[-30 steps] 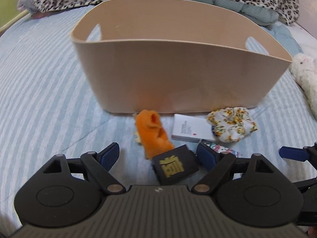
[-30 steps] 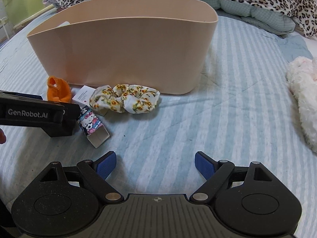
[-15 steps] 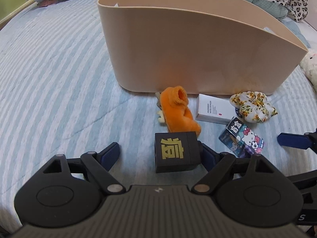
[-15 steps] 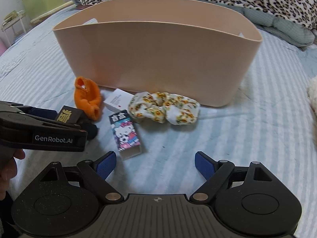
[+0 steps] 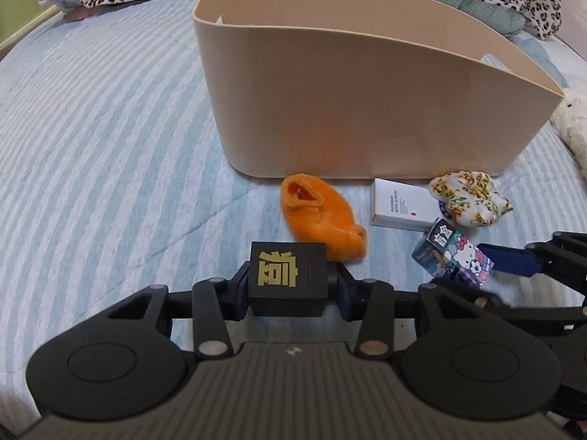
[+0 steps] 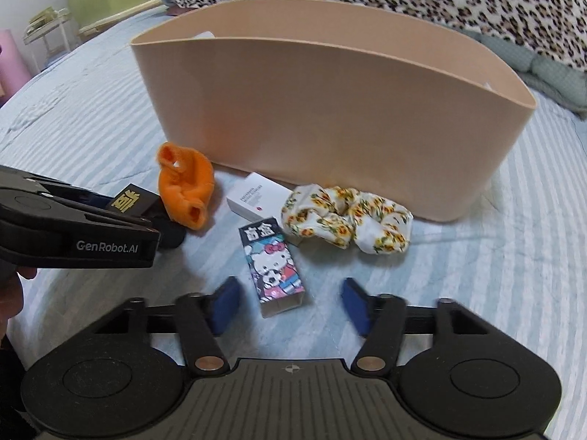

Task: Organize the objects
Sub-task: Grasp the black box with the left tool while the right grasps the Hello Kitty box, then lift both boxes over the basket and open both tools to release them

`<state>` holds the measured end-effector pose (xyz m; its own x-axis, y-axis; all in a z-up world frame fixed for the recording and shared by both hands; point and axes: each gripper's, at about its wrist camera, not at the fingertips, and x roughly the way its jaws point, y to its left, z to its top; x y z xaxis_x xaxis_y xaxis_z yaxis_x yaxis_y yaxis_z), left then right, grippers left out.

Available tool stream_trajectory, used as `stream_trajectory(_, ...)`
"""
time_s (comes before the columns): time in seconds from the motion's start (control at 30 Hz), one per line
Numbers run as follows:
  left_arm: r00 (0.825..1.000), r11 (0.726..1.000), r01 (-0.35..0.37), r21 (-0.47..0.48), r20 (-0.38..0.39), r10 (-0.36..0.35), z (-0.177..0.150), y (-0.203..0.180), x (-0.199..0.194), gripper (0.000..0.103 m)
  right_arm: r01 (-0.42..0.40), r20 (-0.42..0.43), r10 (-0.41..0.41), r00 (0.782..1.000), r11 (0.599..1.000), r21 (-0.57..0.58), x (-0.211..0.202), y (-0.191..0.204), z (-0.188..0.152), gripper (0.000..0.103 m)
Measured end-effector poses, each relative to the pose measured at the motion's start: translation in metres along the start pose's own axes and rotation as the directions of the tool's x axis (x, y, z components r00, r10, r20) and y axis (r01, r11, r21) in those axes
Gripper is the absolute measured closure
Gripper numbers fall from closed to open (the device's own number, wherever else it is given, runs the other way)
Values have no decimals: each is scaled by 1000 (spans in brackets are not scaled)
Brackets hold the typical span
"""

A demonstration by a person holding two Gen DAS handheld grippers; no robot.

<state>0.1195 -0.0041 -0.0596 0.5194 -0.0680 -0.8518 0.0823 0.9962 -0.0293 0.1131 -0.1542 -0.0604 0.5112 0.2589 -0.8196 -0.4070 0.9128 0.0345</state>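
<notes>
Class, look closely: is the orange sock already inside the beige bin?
No. The orange sock lies on the striped bedcover in front of the beige bin.

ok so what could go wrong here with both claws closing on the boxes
Left claw is closing on the black box, which sits low near the fingertips, so it may slip when lifted.
Right claw is closing around the Hello Kitty box, whose open cardboard end could crush.
The beige bin has high walls to clear.
</notes>
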Motion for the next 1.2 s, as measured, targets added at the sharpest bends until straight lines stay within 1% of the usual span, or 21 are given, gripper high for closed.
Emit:
stream_trajectory(0.07,1000,1000,0,3,-7,0,-1,-1,-1,57,-18,10,18,1000,1000,-1,-2,0,0,78)
stream_trajectory(0.17,1000,1000,-1,-3,-8,1,-2,2,-9,57,-28,17,28,999,1000,-10,-5,3,-2,81)
stream_trajectory(0.27,1000,1000,-1,0,7,1,-4,8,-19,57,-39,18,40,999,999,-26,-9,6,-4,82)
stream_trajectory(0.37,1000,1000,3,0,25,-3,-1,11,-25,57,-49,30,51,998,998,-42,-20,1,-12,82)
stream_trajectory(0.43,999,1000,5,0,41,-5,-2,10,-34,57,-38,38,39,999,998,-48,-29,3,-16,82)
stream_trajectory(0.5,998,1000,8,4,58,-9,-2,9,-43,57,-16,64,19,998,998,-58,-42,4,-19,82)
stream_trajectory(0.57,997,1000,10,11,77,-10,-1,9,-47,57,-10,85,15,996,998,-57,-52,4,-19,82)
stream_trajectory(0.73,990,999,7,32,140,-11,0,5,-76,57,-5,150,12,989,999,-48,-81,3,-18,82)
stream_trajectory(0.9,976,999,8,48,218,-19,12,0,-109,57,5,226,0,974,1000,-25,-110,-6,-5,82)
stream_trajectory(1.0,959,999,-15,52,283,0,24,-2,-121,57,20,276,-14,961,1000,-18,-127,-11,7,82)
stream_trajectory(1.07,947,998,-28,59,321,8,35,-5,-126,57,33,313,-27,949,999,-14,-138,-15,19,82)
stream_trajectory(1.2,933,996,-39,82,360,7,64,-13,-126,57,54,375,-57,925,998,18,-153,-30,45,82)
